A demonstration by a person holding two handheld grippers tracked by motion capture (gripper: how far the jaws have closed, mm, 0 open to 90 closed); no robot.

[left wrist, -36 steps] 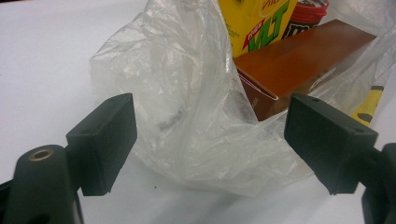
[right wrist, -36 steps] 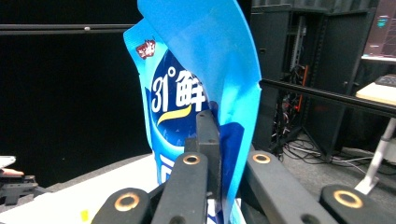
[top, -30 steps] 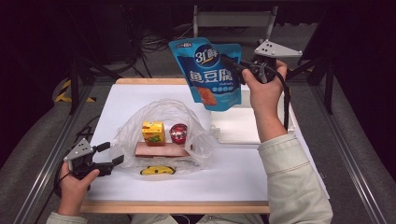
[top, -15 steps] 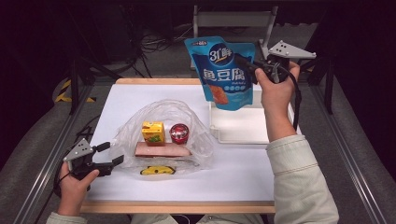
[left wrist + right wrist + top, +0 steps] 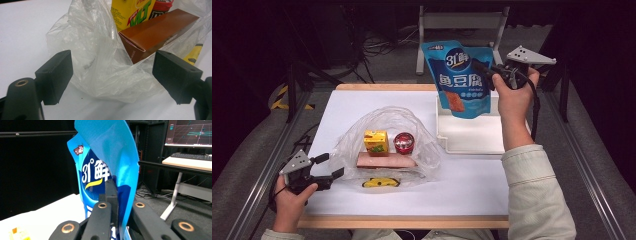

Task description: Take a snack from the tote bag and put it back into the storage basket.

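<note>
Two grippers, two very different jobs, as I read it. My right gripper (image 5: 484, 71) is clamped on the right edge of the blue snack pouch (image 5: 457, 77), which hangs upright in the air, long axis vertical, over the white tray (image 5: 472, 137) at the far right of the table. The pouch lies to the left of those jaws, so any lowering goes nearly straight down. My left gripper (image 5: 329, 166) rests at the near left with its jaws wide apart, holding nothing, just beside the clear plastic bag (image 5: 389, 120). That arm is nearer the bag; the right alone governs the pouch.
</note>
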